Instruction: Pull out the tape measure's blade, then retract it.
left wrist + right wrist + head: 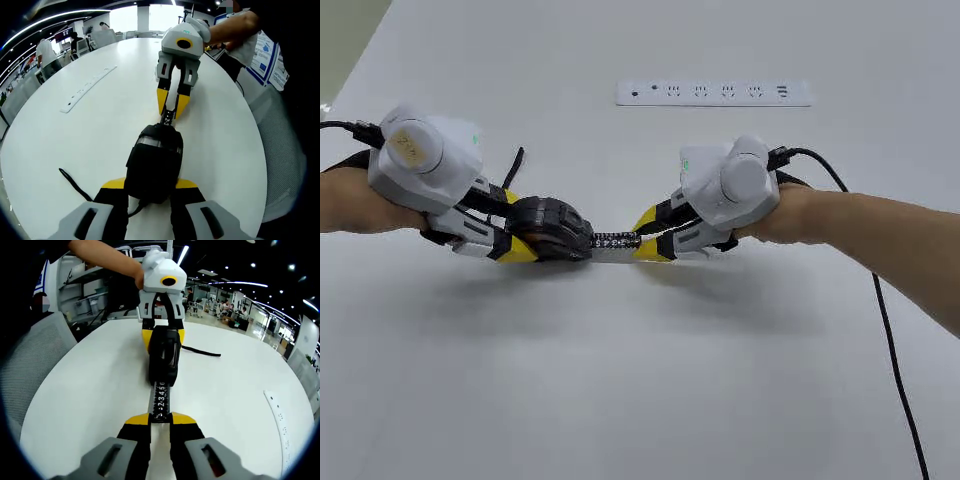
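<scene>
A black tape measure (550,228) rests on the white table, and my left gripper (515,232) is shut on its case (154,162). A short length of blade (616,241) with printed numbers (160,399) runs from the case to my right gripper (650,238), which is shut on the blade's end. In the right gripper view the case (164,354) stands just ahead, with the left gripper (161,332) behind it. In the left gripper view the right gripper (173,102) pinches the blade (168,117) close to the case. The two grippers face each other, a few centimetres apart.
A white power strip (714,93) lies at the far side of the table. A black cable (895,350) trails from the right gripper toward the near right edge. A black wrist strap (72,182) lies beside the case. Office chairs and desks stand beyond the table.
</scene>
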A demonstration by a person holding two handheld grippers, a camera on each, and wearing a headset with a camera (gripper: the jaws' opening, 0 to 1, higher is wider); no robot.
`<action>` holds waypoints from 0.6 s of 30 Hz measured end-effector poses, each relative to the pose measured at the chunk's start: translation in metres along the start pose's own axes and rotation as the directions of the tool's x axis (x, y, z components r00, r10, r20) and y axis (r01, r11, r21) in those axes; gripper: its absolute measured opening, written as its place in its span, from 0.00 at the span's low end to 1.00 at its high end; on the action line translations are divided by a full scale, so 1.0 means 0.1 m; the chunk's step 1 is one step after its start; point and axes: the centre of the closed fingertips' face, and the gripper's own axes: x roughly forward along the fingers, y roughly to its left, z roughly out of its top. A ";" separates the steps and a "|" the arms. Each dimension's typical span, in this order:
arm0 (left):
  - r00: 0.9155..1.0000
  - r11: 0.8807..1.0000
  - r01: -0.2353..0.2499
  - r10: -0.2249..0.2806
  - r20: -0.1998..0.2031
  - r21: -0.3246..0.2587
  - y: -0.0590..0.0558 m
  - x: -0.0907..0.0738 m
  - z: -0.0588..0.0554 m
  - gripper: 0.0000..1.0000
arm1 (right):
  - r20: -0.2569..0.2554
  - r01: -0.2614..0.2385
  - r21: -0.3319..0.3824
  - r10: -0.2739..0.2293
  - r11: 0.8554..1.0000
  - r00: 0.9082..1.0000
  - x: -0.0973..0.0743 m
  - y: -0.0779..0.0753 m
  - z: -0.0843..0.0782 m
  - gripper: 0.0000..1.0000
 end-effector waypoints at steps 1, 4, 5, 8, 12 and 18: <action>1.000 1.000 -0.001 0.001 0.000 -0.002 0.00 0.00 0.00 0.29 | -0.001 0.000 0.000 0.000 1.000 1.000 -0.01 0.00 -0.01 0.12; 1.000 1.000 0.000 0.000 -0.001 -0.005 0.00 0.00 0.00 0.29 | -0.001 -0.001 0.001 0.001 1.000 1.000 -0.03 0.00 -0.01 0.12; 1.000 1.000 -0.001 0.001 -0.001 -0.005 -0.01 0.00 0.00 0.29 | -0.001 0.000 0.001 0.000 1.000 1.000 -0.03 0.00 -0.02 0.12; 1.000 1.000 -0.001 0.001 -0.002 -0.006 -0.01 0.00 0.00 0.29 | -0.003 0.000 0.000 0.000 1.000 1.000 -0.05 0.01 -0.03 0.12; 1.000 1.000 -0.002 0.002 -0.001 -0.009 -0.01 0.00 0.00 0.29 | -0.006 0.003 0.000 -0.003 1.000 1.000 -0.08 0.01 -0.05 0.12; 1.000 1.000 -0.004 0.004 -0.002 -0.015 -0.01 0.00 0.00 0.29 | -0.008 0.003 0.001 -0.003 1.000 1.000 -0.12 0.00 -0.07 0.12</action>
